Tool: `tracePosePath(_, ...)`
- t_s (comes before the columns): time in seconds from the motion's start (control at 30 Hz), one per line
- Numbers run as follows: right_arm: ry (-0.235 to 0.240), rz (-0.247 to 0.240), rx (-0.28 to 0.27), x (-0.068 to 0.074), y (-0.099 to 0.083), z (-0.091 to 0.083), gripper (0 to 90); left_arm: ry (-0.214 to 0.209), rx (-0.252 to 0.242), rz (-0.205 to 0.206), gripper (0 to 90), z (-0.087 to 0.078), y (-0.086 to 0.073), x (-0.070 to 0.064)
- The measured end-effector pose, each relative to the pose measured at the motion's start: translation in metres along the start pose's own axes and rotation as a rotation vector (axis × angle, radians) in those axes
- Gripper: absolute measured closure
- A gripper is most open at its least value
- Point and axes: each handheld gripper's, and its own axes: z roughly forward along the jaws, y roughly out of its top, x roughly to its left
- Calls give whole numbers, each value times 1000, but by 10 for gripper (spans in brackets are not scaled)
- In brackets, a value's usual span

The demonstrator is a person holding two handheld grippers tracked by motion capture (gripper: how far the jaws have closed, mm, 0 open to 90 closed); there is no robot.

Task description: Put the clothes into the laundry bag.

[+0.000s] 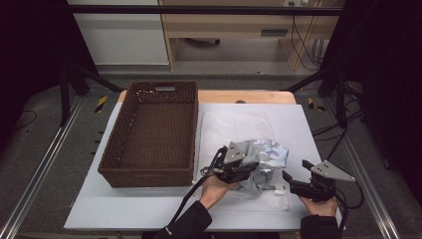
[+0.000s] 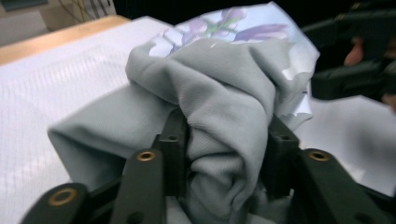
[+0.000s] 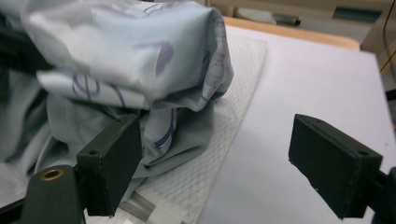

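My left gripper (image 2: 219,154) is clamped on a thick bunch of the grey cloth (image 2: 205,107); the fabric bulges up between both jaws and spills forward past them. In the high view that left gripper (image 1: 234,167) sits on the near-left edge of the cloth (image 1: 263,162), which is heaped on a white mesh sheet (image 1: 234,124).

My right gripper (image 3: 224,158) is spread wide and holds nothing. The cloth (image 3: 130,70) lies ahead and to the left of it: its left jaw stands just beside the hanging printed fold, maybe brushing it, and its right jaw is over bare table (image 3: 317,79), well clear. In the high view the right gripper (image 1: 298,181) is at the cloth's near-right corner.

Key relation: the bundle's long axis runs roughly across from my left gripper toward the right one, floral side up and away. The basket (image 1: 149,137) is to the left of the left gripper, well apart. The right gripper needs a shift left and forward before closing, I'd say, otherwise it pinches air.
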Motion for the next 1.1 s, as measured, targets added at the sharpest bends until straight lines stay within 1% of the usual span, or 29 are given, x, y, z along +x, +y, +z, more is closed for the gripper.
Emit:
tracePosePath(0.03, 0, 0, 0, 0, 0, 0, 177, 8, 14, 5, 559, 1, -3, 0)
tracePosePath(0.07, 9, 8, -8, 1, 1, 0, 175, 8, 24, 0, 493, 1, -6, 1)
tracePosePath(0.1, 9, 8, -8, 1, 1, 0, 175, 7, 38, -1, 493, 1, -8, 2)
tracePosePath(0.17, 17, 5, -21, 3, 2, -1, 156, 17, 44, -19, 439, -3, -10, 4)
tracePosePath(0.2, 22, 7, -21, 4, 3, -2, 145, 11, 48, -30, 411, -5, -10, 4)
tracePosePath(0.23, 25, 1, -19, 6, 4, -2, 140, 11, 61, -25, 382, -10, -9, 3)
tracePosePath(0.27, 38, -5, -19, 10, 6, -2, 131, 15, 69, -20, 315, -13, -8, 2)
tracePosePath(0.3, 38, -5, -19, 10, 6, -2, 131, 23, 76, -5, 315, -18, -8, 0)
tracePosePath(0.33, 43, -16, -26, 13, 10, -3, 121, 31, 80, 10, 274, -23, -7, -2)
tracePosePath(0.4, 49, -12, -30, 15, 12, -4, 113, 59, 83, 43, 265, -35, -7, -6)
tracePosePath(0.43, 61, -14, -39, 18, 15, -6, 104, 68, 84, 52, 264, -41, -8, -8)
tracePosePath(0.47, 61, -14, -39, 18, 15, -6, 104, 68, 85, 51, 264, -47, -9, -9)
tracePosePath(0.53, 74, -12, -43, 22, 18, -8, 88, 70, 93, 58, 267, -57, -16, -11)
tracePosePath(0.67, 102, -33, -57, 34, 27, -8, 75, 85, 124, 73, 310, -73, -37, -15)
tracePosePath(0.7, 108, -41, -63, 37, 30, -6, 71, 91, 133, 71, 318, -75, -43, -15)
tracePosePath(0.77, 122, -55, -60, 46, 37, 0, 57, 90, 153, 64, 341, -79, -55, -15)
tracePosePath(0.83, 132, -70, -53, 56, 45, 7, 52, 98, 164, 66, 373, -83, -65, -16)
tracePosePath(0.87, 143, -74, -52, 61, 48, 11, 53, 92, 169, 62, 388, -85, -69, -16)
tracePosePath(0.9, 156, -79, -45, 66, 51, 16, 58, 84, 171, 56, 400, -87, -73, -15)
tracePosePath(0.93, 162, -88, -36, 71, 52, 21, 66, 85, 172, 56, 413, -89, -77, -15)
tracePosePath(0.97, 154, -95, -16, 75, 52, 28, 66, 89, 172, 56, 429, -90, -81, -14)
tracePosePath(1.03, 152, -95, 37, 81, 45, 43, 73, 96, 186, 50, 453, -90, -85, -11)
tracePosePath(1.07, 139, -105, 83, 84, 35, 57, 88, 94, 185, 36, 479, -90, -87, -10)
tracePosePath(1.1, 139, -105, 83, 84, 35, 57, 88, 78, 182, 27, 479, -89, -88, -8)
